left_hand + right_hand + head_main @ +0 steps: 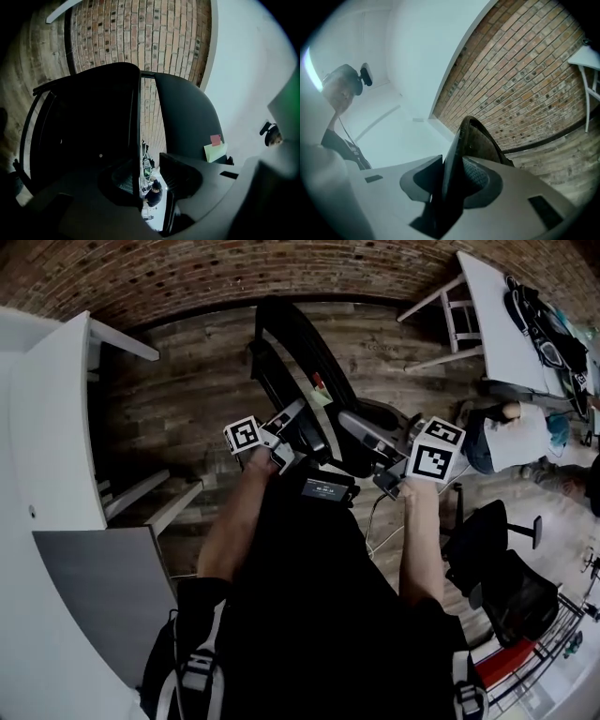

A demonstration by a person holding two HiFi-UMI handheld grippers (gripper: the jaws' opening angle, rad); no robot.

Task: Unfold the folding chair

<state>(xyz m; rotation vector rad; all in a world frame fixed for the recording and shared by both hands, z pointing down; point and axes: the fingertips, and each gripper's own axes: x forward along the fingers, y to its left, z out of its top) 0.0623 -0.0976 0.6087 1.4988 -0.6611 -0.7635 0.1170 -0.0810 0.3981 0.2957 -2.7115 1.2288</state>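
A long white desk [42, 427] runs down the left side. Beside it the left hand-held gripper [150, 176] reaches level to the black folding chair [286, 343]. Its jaws stand apart around the thin edge of one chair panel. That edge lies against the left-hand pad [119, 178], and a slit of the room shows between it and the other pad [180, 173].

The chair stands on the wooden plank floor [187, 399] straight ahead of the person, before the red brick wall [187, 268]. Its two dark panels are parted by a narrow gap, and a pink note [215, 139] and a pale green note [214, 153] stick to one of them.

The right hand-held gripper [451, 178] is clamped on a thicker curved edge of the chair, with both pads pressed to it. Further right stand a second white desk [487, 306], a seated person [516, 432] and a black office chair [506, 577].
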